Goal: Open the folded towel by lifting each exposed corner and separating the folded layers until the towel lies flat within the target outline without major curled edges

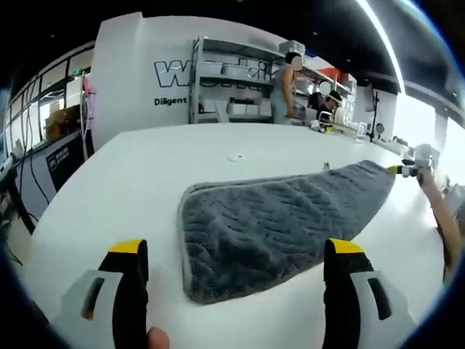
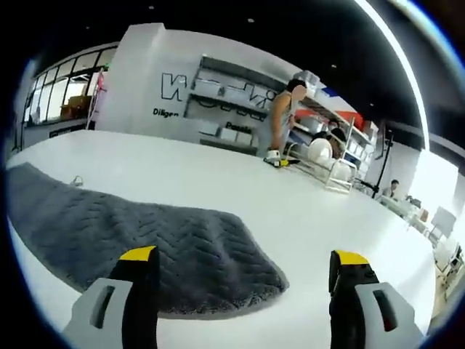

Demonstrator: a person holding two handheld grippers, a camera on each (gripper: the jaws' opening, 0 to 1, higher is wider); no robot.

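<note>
Left gripper view showed the towel (image 1: pixel 280 225) lying on the white table (image 1: pixel 131 182) just ahead of my left gripper (image 1: pixel 236 280), whose 2 yellow-tipped jaws stood wide apart with nothing between them. It was a grey, thick-piled cloth with a wavy herringbone weave and a stitched hem. It was soft and limp, I judged, light enough to lift by 1 corner but heavy enough to sag and drag. The near rounded corner (image 1: pixel 195 287) looked like the best place to take hold, pinching the hem rather than the plush middle, which would likely slip or bunch. I could not tell how many layers lay there.

At the far end I saw the other gripper (image 1: pixel 407 169) close to the towel's tip, though whether it touched was too small to judge.

Right gripper view had my right gripper (image 2: pixel 243 280) likewise spread apart and empty, with the towel (image 2: pixel 145 247) reaching under its left jaw — a rounded end (image 2: pixel 272 280) lay between the jaws. The smooth table would let the cloth slide if pulled sideways, so I reckoned lifting upward was safer.
</note>
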